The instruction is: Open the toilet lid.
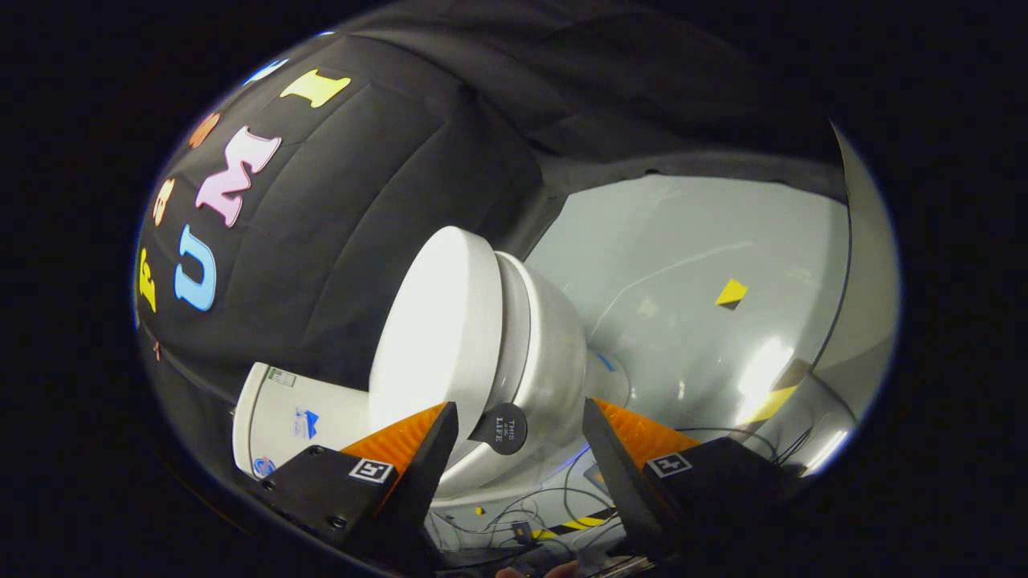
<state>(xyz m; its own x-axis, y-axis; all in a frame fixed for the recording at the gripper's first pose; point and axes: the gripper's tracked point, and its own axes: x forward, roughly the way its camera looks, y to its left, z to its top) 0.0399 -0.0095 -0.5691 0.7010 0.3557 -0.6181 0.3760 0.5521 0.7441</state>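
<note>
The claw (520, 437) is released, its fingers straddling the black tab (499, 428) at the toilet lid (438, 329) rim, positioned for gripping and lifting.

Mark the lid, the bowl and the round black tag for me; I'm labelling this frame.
lid (438, 321): gripper view, middle of its flat white face.
bowl (554, 353): gripper view, its rounded outer wall.
tag (502, 429): gripper view, centre of the disc, between the open claw's fingers.
</note>
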